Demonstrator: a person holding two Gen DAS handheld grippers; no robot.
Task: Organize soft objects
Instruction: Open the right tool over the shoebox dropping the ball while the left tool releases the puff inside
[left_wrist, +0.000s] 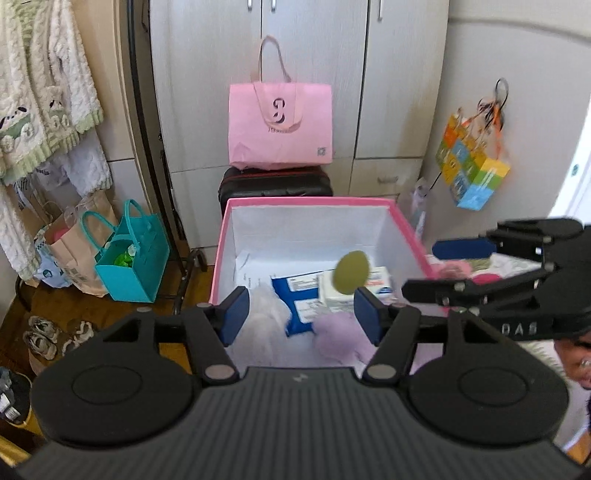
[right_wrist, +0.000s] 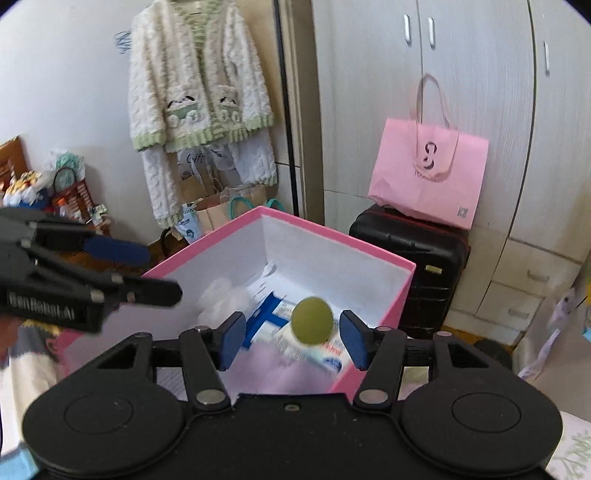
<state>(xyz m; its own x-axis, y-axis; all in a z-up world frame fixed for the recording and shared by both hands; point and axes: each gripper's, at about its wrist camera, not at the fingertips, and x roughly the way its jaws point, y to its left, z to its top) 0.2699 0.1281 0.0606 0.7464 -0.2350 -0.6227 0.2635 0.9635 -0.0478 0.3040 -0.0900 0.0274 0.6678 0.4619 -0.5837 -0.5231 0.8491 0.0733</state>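
A pink box (left_wrist: 310, 201) (right_wrist: 332, 232) with white inner walls stands open below both grippers. Inside lie a lilac soft cloth (left_wrist: 340, 332) (right_wrist: 280, 373), a white fluffy item (left_wrist: 266, 314) (right_wrist: 221, 295) and blue-and-white packets (left_wrist: 303, 295). A blurred green ball (left_wrist: 351, 272) (right_wrist: 312, 320) is in the air over the box, and no pad touches it. My left gripper (left_wrist: 301, 314) (right_wrist: 159, 273) is open with nothing in it. My right gripper (right_wrist: 291, 338) (left_wrist: 439, 267) is open too, and the ball shows between its blue pads.
A pink tote (left_wrist: 280, 125) sits on a black suitcase (left_wrist: 275, 182) behind the box, against a white wardrobe. Left of the box are a teal bag (left_wrist: 133, 258), paper bags and shoes (left_wrist: 44, 334). A knitted cardigan (right_wrist: 195, 96) hangs on the wall, and a colourful bag (left_wrist: 472, 166) hangs on the right.
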